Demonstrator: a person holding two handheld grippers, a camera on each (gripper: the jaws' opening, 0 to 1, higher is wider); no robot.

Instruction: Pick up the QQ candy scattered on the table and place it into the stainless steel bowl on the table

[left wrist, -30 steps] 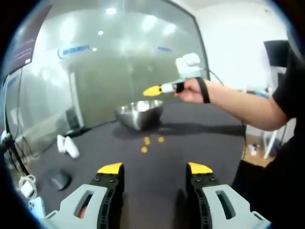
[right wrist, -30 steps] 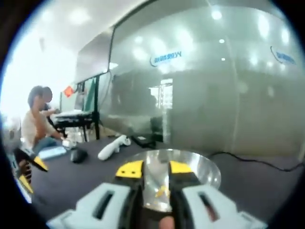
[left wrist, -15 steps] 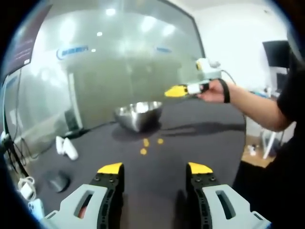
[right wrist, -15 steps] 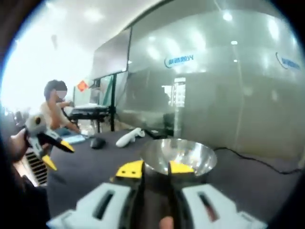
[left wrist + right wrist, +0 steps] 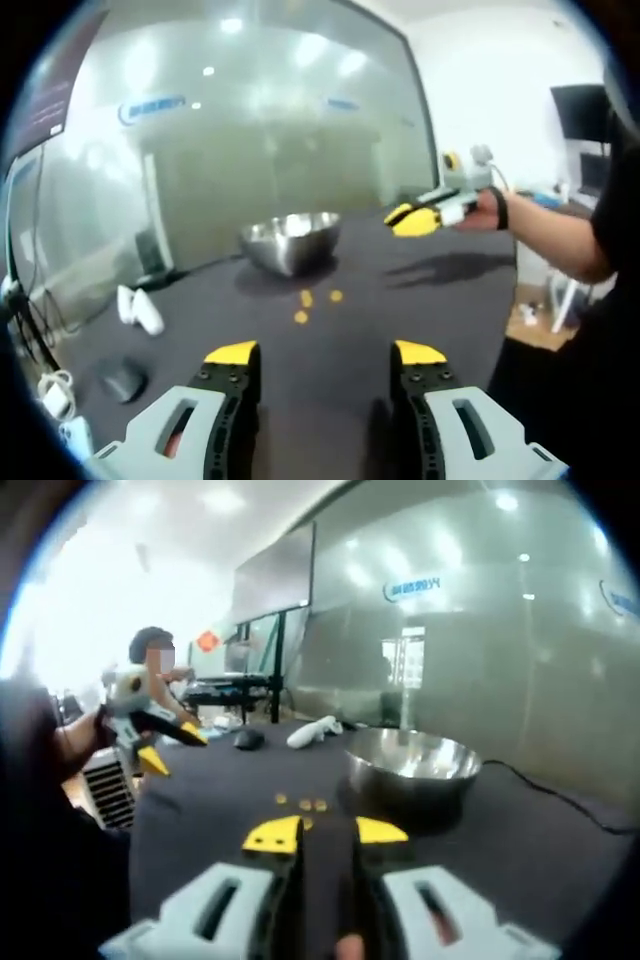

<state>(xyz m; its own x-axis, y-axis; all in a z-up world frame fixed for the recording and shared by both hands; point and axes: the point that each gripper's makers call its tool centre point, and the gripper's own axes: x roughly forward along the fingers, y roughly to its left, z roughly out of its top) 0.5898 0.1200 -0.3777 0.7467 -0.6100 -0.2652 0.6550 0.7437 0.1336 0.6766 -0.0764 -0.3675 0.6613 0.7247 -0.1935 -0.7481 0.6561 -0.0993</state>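
Three QQ candy pieces (image 5: 303, 298) lie on the dark surface (image 5: 420, 300) just in front of the stainless steel bowl (image 5: 291, 240), apart from it. Looks like between drops: right gripper (image 5: 325, 833) off the bowl, fingers nearly closed, nothing visible between them. Left gripper (image 5: 325, 352) hovers, fingers wide open and empty. Next move: descend on one candy and pinch it. Versus 1.0 s ago, right gripper has pulled back from over the bowl; left unchanged.
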